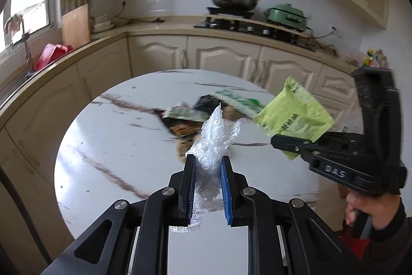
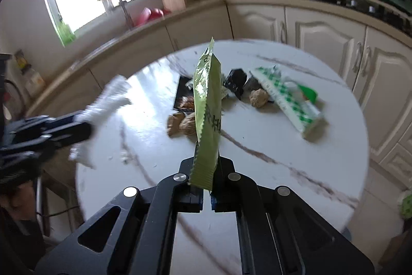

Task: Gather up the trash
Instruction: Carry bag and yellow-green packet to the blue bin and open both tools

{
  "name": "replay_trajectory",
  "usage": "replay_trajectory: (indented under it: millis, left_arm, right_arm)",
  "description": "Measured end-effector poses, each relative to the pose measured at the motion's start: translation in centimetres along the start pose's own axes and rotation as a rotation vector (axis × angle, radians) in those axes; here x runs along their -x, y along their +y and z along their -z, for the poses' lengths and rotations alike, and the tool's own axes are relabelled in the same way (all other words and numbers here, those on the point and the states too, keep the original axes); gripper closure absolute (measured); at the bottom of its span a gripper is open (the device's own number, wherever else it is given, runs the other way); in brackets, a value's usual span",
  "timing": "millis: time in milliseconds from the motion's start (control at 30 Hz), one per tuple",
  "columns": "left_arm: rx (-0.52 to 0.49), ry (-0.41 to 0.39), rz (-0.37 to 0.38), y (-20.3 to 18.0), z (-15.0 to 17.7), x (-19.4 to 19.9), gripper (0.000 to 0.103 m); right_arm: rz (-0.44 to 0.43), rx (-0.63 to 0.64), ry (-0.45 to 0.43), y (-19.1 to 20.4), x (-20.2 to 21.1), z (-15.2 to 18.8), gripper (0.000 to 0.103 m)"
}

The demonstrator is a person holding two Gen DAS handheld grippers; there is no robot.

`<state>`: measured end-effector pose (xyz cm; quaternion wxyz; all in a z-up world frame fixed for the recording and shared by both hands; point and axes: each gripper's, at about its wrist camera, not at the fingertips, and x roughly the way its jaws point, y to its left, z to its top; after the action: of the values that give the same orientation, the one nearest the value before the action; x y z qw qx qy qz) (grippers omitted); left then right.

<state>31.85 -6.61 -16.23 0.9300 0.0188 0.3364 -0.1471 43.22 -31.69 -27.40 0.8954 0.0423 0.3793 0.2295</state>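
Note:
My left gripper [image 1: 208, 159] is shut on a crumpled clear plastic bag [image 1: 215, 138] and holds it above the round white marble table [image 1: 103, 146]. My right gripper [image 2: 207, 159] is shut on a light green snack packet [image 2: 207, 105], held upright above the table; it also shows in the left wrist view [image 1: 293, 115]. More trash lies on the table: a green-and-white checked wrapper [image 2: 288, 97], a black wrapper [image 2: 235, 81], a dark printed packet [image 2: 184, 94] and brown crumpled lumps [image 2: 180, 124].
Cream kitchen cabinets [image 1: 224, 58] curve behind the table. A stove with a pan [image 1: 231, 0] and a green pot [image 1: 287, 14] stands on the counter. A sink with a tap [image 2: 121, 4] is under the window. The left gripper [image 2: 51, 130] shows at the left of the right wrist view.

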Motion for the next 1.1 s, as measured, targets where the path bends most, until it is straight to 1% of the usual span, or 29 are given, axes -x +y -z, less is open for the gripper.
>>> replay_trajectory:
  millis: [133,167,200,267,333,400,433,533,600,633,700,733,800,833,900,967,1033,1067,1100]
  left_arm:
    - [-0.051,-0.007,0.039,-4.4,-0.2,0.7,0.088]
    - [-0.067,-0.004,0.055,-5.8,-0.3,0.7,0.088]
    - [-0.081,-0.001,0.070,-7.0,-0.3,0.6,0.088]
    - [-0.116,0.016,0.115,-10.0,-0.5,0.0,0.088]
    - [-0.153,0.036,0.157,-13.7,-0.6,-1.0,0.088]
    - [-0.181,0.057,0.196,-16.6,-0.6,-1.9,0.088]
    - [-0.202,0.079,0.227,-18.7,-0.7,-2.8,0.088]
    - [-0.256,0.127,0.274,-23.3,-0.2,-5.3,0.088]
    - [-0.279,0.159,0.298,-25.7,0.1,-7.0,0.088]
    - [-0.295,0.181,0.315,-27.0,0.4,-8.1,0.088]
    - [-0.326,0.229,0.337,-29.6,1.2,-10.8,0.088]
    - [-0.335,0.242,0.342,-30.3,1.2,-11.8,0.088]
    - [-0.361,0.283,0.336,-31.9,1.9,-14.9,0.088]
    - [-0.379,0.311,0.318,-32.9,2.3,-17.0,0.088]
    - [-0.399,0.355,0.309,-34.2,3.0,-19.9,0.088]
    - [-0.406,0.398,0.293,-35.9,3.5,-22.7,0.088]
    - [-0.421,0.430,0.276,-36.9,4.1,-25.3,0.088]
    - [-0.429,0.449,0.270,-37.6,4.3,-26.7,0.088]
    - [-0.435,0.467,0.267,-38.0,4.6,-28.1,0.088]
  right_arm:
    - [0.024,-0.031,-0.072,-1.9,5.4,1.7,0.099]
    - [0.041,-0.048,-0.094,-2.9,7.3,2.6,0.099]
    - [0.047,-0.060,-0.102,-3.5,8.2,3.0,0.099]
    - [0.079,-0.101,-0.130,-5.7,11.1,4.7,0.099]
    - [0.113,-0.139,-0.140,-7.8,13.5,6.7,0.099]
    - [0.157,-0.184,-0.130,-10.4,15.3,9.2,0.099]
    - [0.170,-0.197,-0.127,-11.3,15.8,9.9,0.099]
    - [0.219,-0.286,-0.096,-16.0,16.9,13.9,0.099]
    - [0.238,-0.331,-0.073,-18.3,16.8,15.9,0.099]
    - [0.244,-0.371,-0.056,-20.3,16.3,17.5,0.099]
    - [0.254,-0.429,-0.022,-23.1,15.3,19.9,0.099]
    - [0.254,-0.450,-0.010,-24.0,15.0,21.0,0.099]
    - [0.246,-0.509,0.028,-27.0,13.0,23.3,0.098]
    - [0.244,-0.530,0.043,-27.9,12.1,24.1,0.098]
    - [0.232,-0.575,0.080,-30.0,10.0,26.1,0.098]
    - [0.227,-0.613,0.108,-32.1,7.7,27.9,0.093]
    - [0.229,-0.655,0.143,-34.3,5.5,29.7,0.085]
    - [0.224,-0.671,0.153,-35.2,4.9,30.6,0.076]
    - [0.214,-0.690,0.160,-35.8,4.3,31.4,0.070]
